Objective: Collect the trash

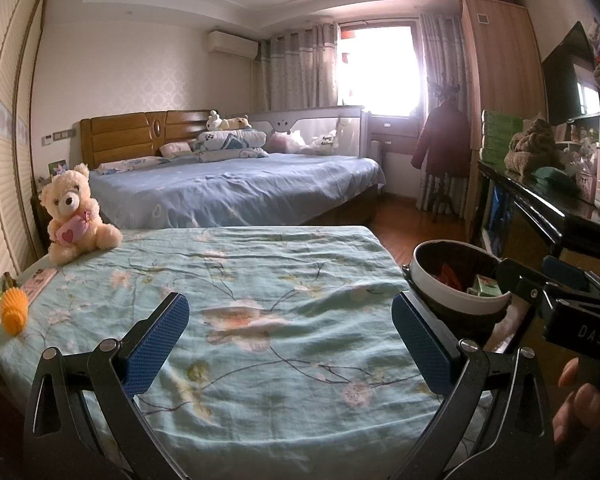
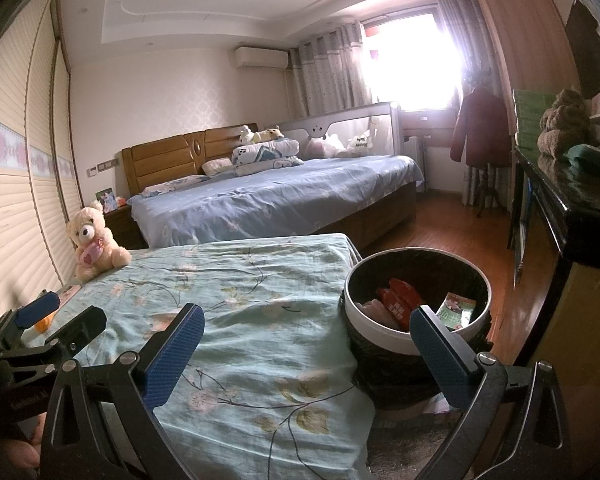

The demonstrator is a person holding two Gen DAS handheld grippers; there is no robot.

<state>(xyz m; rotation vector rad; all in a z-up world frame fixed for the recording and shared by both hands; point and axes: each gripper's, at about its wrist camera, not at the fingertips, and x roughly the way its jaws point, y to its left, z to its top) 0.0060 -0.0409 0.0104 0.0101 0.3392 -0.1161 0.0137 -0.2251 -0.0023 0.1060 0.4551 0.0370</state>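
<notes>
A round trash bin [image 2: 376, 332] with a white rim and black liner stands on the floor at the right edge of the small bed [image 2: 260, 280]. It holds a red wrapper [image 2: 398, 300], a green carton [image 2: 456, 310] and pinkish paper. The bin also shows in the left wrist view [image 1: 456, 300]. My left gripper [image 1: 290, 338] is open and empty above the floral sheet [image 1: 260, 300]. My right gripper [image 2: 308, 354] is open and empty, over the bed's right edge beside the bin. The right gripper also shows in the left wrist view [image 1: 540, 284], at the bin's rim.
A cream teddy bear [image 1: 74, 216] sits at the small bed's far left corner. An orange spiky ball [image 1: 14, 310] and small items lie at its left edge. A large blue bed [image 1: 236, 188] stands behind. A dark cluttered sideboard [image 2: 572, 208] lines the right wall. Wooden floor [image 2: 460, 232] lies between.
</notes>
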